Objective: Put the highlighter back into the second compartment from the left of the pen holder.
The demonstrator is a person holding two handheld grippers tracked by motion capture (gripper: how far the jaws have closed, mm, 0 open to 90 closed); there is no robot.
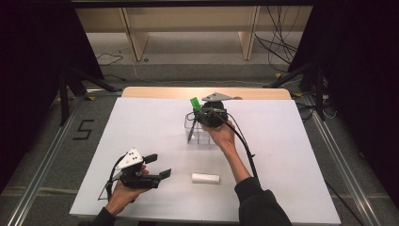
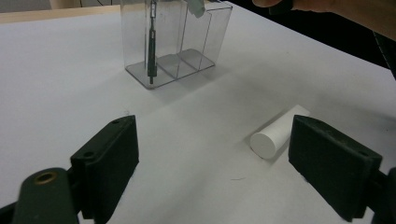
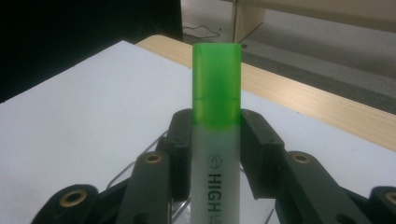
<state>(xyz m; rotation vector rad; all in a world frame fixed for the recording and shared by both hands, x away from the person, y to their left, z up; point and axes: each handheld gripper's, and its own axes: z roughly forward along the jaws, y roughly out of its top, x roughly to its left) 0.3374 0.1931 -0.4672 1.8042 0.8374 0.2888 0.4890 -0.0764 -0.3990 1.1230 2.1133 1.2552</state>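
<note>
In the right tool (image 3: 217,140), smooth green-capped highlighter (image 3: 216,116)

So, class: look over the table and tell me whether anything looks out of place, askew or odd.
Nothing looks spilled or damaged. The white cylinder lies on its side on the table, apart from the clear organiser. A dark pen stands in one compartment. The right gripper holds a green-capped highlighter above the organiser.

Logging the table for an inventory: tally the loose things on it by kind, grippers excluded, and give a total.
Green-capped highlighter, clamped in the right gripper: 1
Clear plastic organizer with compartments: 1
Dark pen standing in the organizer: 1
White cylinder lying on the table: 1
Total: 4
</note>
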